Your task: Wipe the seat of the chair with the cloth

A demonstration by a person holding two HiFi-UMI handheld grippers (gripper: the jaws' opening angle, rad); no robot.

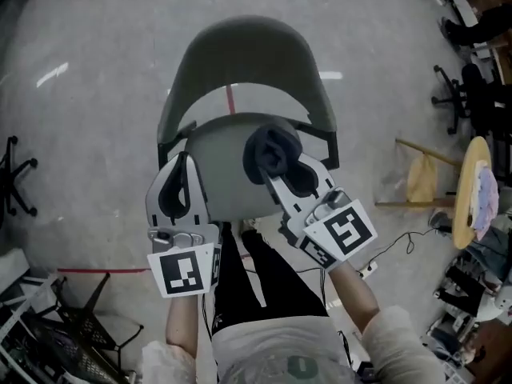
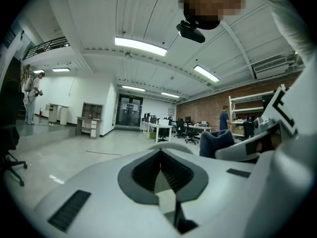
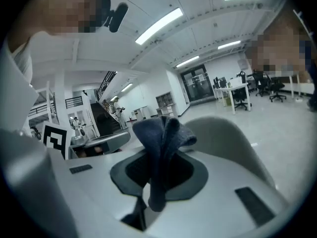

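The grey chair seat point(image 1: 222, 174) lies just below me, its curved backrest point(image 1: 248, 54) on the far side. My right gripper point(image 1: 280, 174) is shut on a bunched dark blue cloth point(image 1: 272, 152), held over the seat's right half. In the right gripper view the cloth point(image 3: 161, 133) stands up between the jaws of the right gripper point(image 3: 158, 155), with the backrest point(image 3: 233, 143) behind it. My left gripper point(image 1: 182, 162) hovers over the seat's left edge. Its jaws are together with nothing between them, as the left gripper view shows point(image 2: 160, 151). That view also catches the cloth point(image 2: 215, 140) off to the right.
A round-topped wooden stool point(image 1: 472, 190) and black office chairs point(image 1: 460, 94) stand at the right. A chair base point(image 1: 16, 182) sits at the left edge, and a black rack point(image 1: 64, 326) at the lower left. Red tape point(image 1: 104, 270) marks the floor. My legs point(image 1: 256, 278) are in front of the seat.
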